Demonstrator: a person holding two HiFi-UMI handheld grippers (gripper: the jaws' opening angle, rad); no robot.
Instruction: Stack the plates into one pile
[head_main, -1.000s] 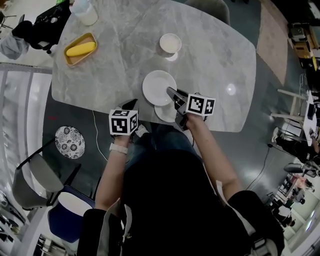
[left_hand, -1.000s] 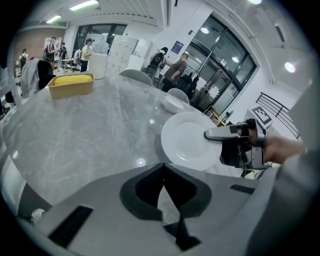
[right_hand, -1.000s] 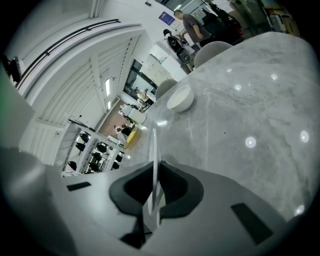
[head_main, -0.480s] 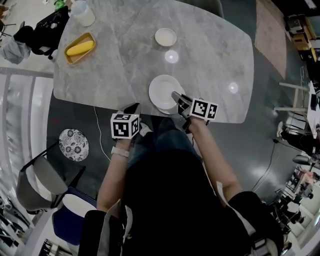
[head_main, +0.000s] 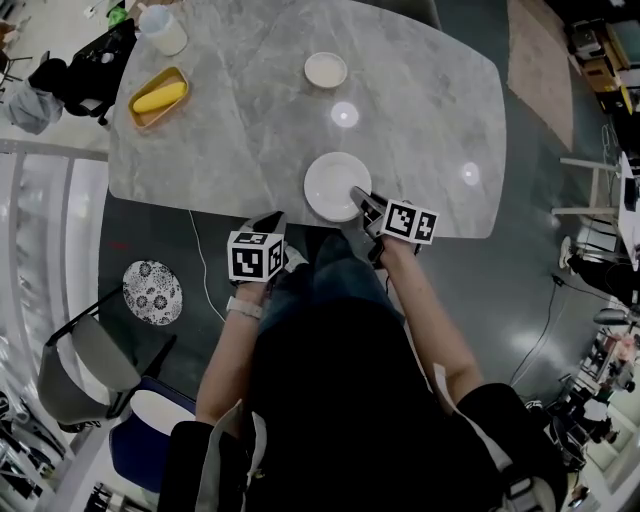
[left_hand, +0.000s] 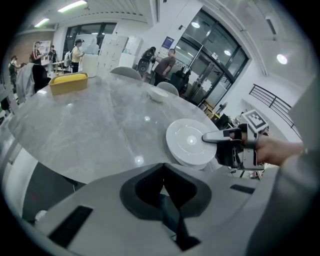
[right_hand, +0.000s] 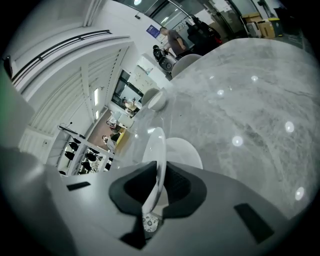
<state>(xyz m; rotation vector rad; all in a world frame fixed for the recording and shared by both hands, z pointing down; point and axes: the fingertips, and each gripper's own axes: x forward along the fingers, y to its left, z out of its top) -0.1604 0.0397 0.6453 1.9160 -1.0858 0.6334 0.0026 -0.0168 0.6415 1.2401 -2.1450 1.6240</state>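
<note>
Carried toward the near edge of the grey marble table (head_main: 250, 120), the round white ceramic plate (head_main: 335, 185) now lies over a second white plate (left_hand: 202, 164), its rim pinched by the right gripper (head_main: 356, 193). The left gripper (head_main: 271, 219) hangs just off the table edge, jaws pressed together on nothing.

Bare tabletop (head_main: 250, 120) lies open between held plate (head_main: 335, 185) and yellow tray (head_main: 158, 97).

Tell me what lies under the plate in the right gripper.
Under the held plate, clamped by the right gripper, lies a second white plate on the table. The head view hides it almost entirely; contact cannot be told.
</note>
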